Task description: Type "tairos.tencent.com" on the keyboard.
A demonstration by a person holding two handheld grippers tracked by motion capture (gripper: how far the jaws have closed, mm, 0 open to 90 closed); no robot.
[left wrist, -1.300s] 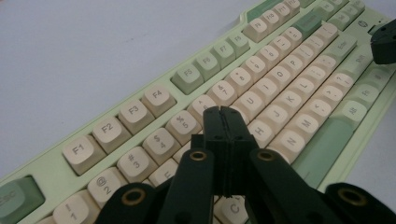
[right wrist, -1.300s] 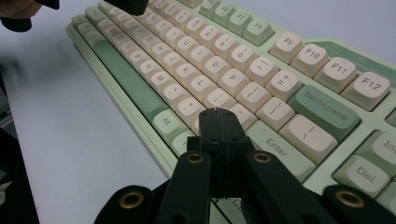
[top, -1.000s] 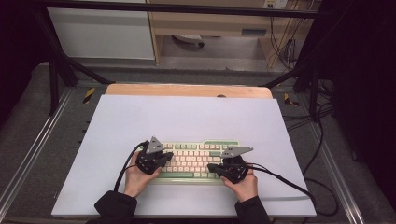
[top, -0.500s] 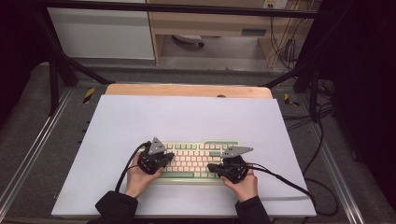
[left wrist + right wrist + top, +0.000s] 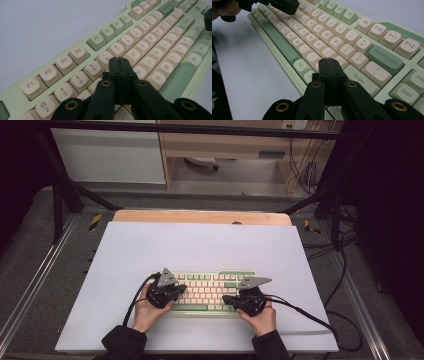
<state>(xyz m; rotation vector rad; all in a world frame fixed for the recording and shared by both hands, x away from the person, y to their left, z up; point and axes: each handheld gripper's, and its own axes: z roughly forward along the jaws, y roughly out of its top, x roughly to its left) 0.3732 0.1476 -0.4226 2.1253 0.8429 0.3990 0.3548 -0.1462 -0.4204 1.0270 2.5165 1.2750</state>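
A: Where is the keyboard (image 5: 210,291)?

B: It lies flat on the white mat (image 5: 200,245), in the near half, between the two hands. It is pale green with cream keys and a green space bar (image 5: 277,40).

A: And the left gripper (image 5: 119,63)?

B: Its two jaws are pressed together, nothing between them. In its own view the tips are over the middle letter rows, just near the G and H keys. I cannot tell if they touch a key. In the high view the left hand (image 5: 150,309) holds it over the left part of the keyboard.

A: The right gripper (image 5: 329,63)?

B: Also pressed together and empty. The tips are over the bottom-right keys, beside the Enter key (image 5: 359,78) and near the Alt key (image 5: 300,65). Contact I cannot tell either. The right hand (image 5: 259,316) holds it at the right end of the keyboard.

A: Do the grippers touch each other?

B: No, they are well apart. The left gripper shows in the far corner of the right gripper view.
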